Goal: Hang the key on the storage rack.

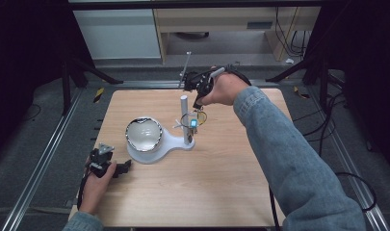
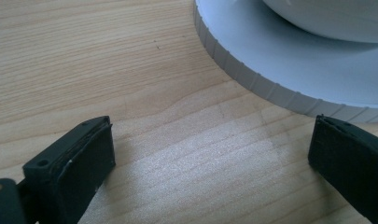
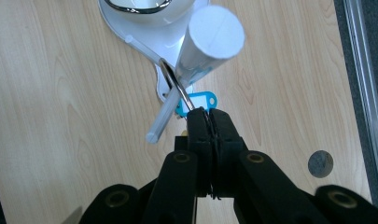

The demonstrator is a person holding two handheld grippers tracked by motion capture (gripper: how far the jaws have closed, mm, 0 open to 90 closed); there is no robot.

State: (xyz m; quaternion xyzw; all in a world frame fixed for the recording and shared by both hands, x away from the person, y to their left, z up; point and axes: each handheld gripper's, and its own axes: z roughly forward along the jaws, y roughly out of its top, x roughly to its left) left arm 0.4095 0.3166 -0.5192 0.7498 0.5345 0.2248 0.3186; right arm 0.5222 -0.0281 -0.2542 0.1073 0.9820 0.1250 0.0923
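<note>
A white stand [image 1: 160, 147] lies mid-table, with a shiny bowl [image 1: 143, 133] on its round base and an upright white post [image 1: 184, 113]. My right gripper [image 1: 198, 104] reaches down beside the post, shut on a metal key ring [image 1: 193, 117] with a blue tag [image 1: 194, 123]. In the right gripper view the closed fingertips [image 3: 207, 114] pinch the ring [image 3: 173, 84], which leans against the post [image 3: 214, 35] above a thin white peg [image 3: 159, 122]; the blue tag [image 3: 201, 100] hangs below. I cannot tell whether the ring encircles the post. My left gripper [image 1: 120, 167] rests open on the wood, empty [image 2: 210, 149], near the base rim [image 2: 270, 86].
The wooden table [image 1: 221, 183] has bare room in front and to the right. A dark round spot [image 3: 320, 163] marks the wood near the right edge. Metal rails [image 1: 43, 159] run along both sides, and cables lie on the floor.
</note>
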